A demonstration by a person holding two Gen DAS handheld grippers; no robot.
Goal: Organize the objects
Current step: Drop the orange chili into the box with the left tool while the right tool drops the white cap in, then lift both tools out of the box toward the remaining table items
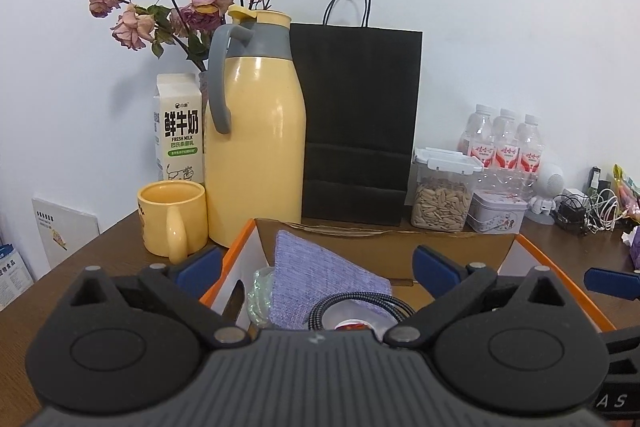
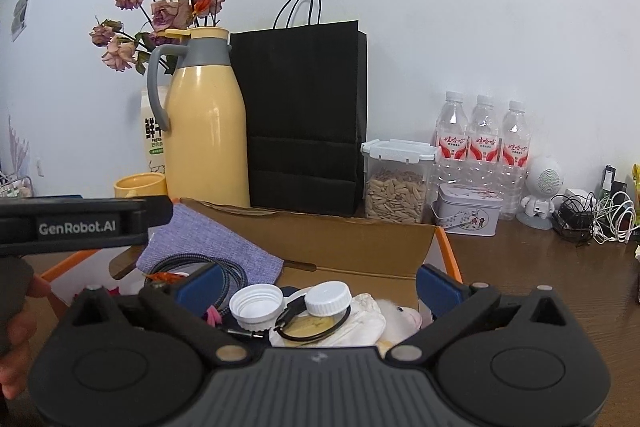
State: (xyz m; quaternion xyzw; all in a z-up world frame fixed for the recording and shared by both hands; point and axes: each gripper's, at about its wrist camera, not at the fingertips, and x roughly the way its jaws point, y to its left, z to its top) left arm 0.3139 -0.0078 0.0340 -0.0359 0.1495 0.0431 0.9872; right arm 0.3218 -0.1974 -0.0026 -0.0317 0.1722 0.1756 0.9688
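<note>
Both my left gripper (image 1: 318, 263) and right gripper (image 2: 318, 281) hang released over the cardboard box (image 2: 360, 243) on the counter (image 2: 540, 267), purple cloth (image 1: 320, 271) inside.

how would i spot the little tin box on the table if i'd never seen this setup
Find the tall black paper bag against the wall. To its right is a clear jar of seeds, and beside that, in front of three water bottles, sits the tin box. It is the only low, pale metal container with a printed picture.

Soft, even indoor light, sharp focus, strong fisheye curvature at edges.
</note>
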